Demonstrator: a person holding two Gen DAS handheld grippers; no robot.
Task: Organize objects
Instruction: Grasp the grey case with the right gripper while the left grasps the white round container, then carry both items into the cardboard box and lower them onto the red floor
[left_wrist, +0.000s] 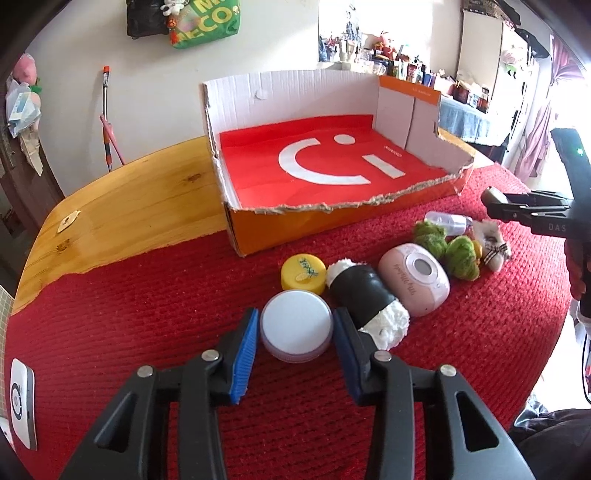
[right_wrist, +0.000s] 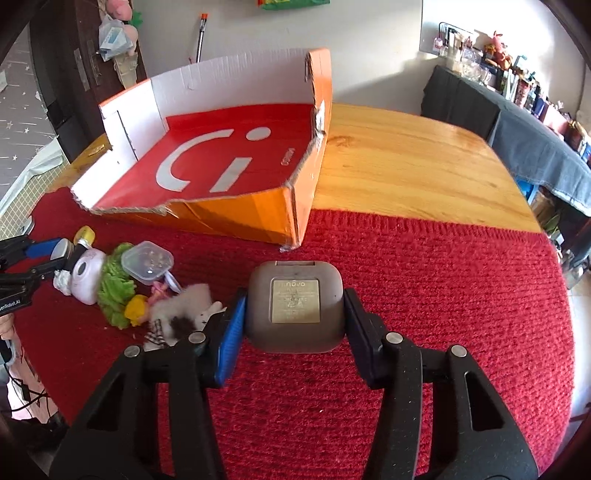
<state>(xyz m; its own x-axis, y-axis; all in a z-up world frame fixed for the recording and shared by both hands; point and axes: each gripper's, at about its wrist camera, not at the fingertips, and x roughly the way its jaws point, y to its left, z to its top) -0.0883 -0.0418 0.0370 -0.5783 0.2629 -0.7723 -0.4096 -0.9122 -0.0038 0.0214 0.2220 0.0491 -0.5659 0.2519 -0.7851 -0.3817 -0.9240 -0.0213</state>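
A red knitted cloth (left_wrist: 147, 332) lies beneath an orange box (left_wrist: 295, 229) lined red with white marks.

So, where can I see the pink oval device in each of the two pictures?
Left wrist view: the pink oval device lies right of centre, beside the black and white plush roll.
Right wrist view: it sits at the far left, next to the green plush.
Shared landmark: the orange cardboard box behind it.
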